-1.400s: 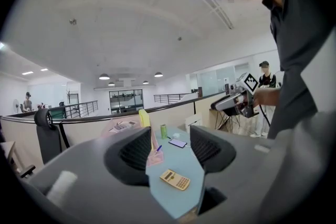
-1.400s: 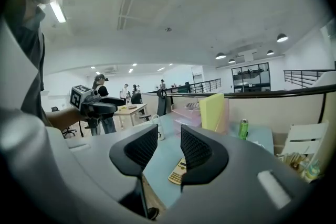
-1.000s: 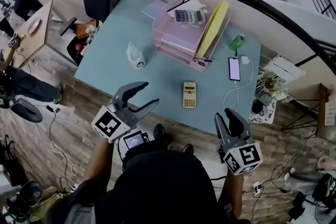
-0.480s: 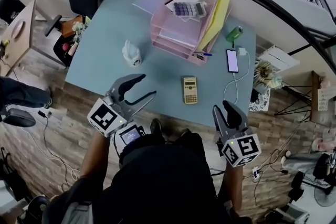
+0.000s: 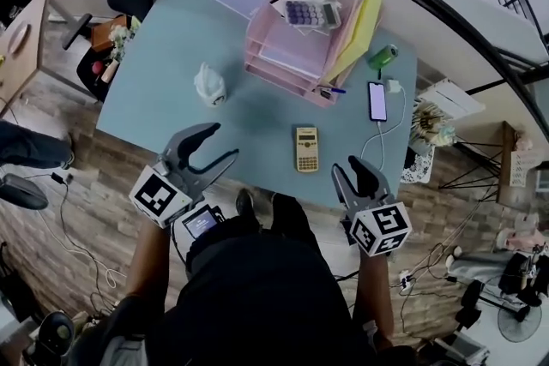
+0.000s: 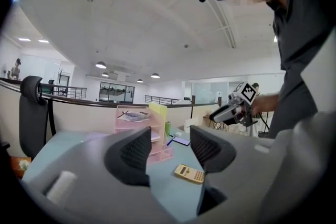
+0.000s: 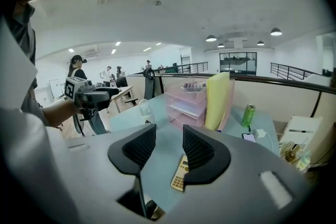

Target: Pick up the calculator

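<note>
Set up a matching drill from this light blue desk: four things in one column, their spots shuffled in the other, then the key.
Things
1. yellow pocket calculator
2. green drink can
3. black smartphone
4. white crumpled bag

Places
A. flat, screen lit, just in front of the can
B. alone, left of the pink stacked trays
C. flat near the desk's front edge
D. upright at the back, right of the yellow folder

Pairs: 1-C, 2-D, 3-A, 4-B
</note>
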`<state>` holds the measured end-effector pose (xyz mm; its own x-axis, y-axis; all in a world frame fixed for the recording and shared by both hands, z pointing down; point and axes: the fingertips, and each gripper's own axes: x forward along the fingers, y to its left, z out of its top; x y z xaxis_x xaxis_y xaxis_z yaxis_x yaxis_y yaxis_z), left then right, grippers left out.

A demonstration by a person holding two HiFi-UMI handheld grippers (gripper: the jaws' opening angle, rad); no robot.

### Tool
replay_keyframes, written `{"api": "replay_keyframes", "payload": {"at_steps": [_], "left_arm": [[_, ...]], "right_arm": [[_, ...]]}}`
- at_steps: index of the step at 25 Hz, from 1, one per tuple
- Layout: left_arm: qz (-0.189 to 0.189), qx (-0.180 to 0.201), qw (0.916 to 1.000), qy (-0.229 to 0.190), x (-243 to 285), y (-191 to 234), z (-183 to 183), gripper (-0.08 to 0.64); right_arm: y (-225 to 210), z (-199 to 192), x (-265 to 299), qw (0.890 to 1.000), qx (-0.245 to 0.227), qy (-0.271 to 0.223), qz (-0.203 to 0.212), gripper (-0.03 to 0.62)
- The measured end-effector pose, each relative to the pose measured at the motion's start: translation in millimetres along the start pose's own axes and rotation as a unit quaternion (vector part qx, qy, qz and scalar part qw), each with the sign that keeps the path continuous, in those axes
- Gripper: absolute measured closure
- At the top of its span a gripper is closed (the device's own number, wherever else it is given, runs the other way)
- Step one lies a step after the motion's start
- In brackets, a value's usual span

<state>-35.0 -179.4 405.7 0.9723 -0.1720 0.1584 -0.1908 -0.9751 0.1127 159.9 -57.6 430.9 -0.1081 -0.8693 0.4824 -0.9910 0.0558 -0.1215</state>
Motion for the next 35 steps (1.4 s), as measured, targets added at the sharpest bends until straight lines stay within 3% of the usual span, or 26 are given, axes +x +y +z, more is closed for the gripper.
{"api": "replay_keyframes", "payload": {"at_steps": [12,22,29,35], "left_arm": [[0.069,-0.042,0.9962,0.032,-13.0,29.1,-29.4,0.287],[0.106,-0.077,0.9902,0.048,-7.4,41.8,-56.0,0.287],[0.132,-0.097,0.9847,0.058,-9.4,50.7,-75.9,0.287],[0.15,-0.113,0.9803,0.062,-12.5,52.6,-89.9,0.287]], "right_arm": [[-36.7,-64.4,96.2,0.995,0.054,0.089,-0.001,0.301],[-65.1,-143.7,162.5,0.973,0.123,0.193,-0.034,0.172],[-76.6,-199.4,196.0,0.958,0.118,0.251,-0.069,0.17],[-83.6,-222.9,214.2,0.949,0.108,0.282,-0.095,0.17]]}}
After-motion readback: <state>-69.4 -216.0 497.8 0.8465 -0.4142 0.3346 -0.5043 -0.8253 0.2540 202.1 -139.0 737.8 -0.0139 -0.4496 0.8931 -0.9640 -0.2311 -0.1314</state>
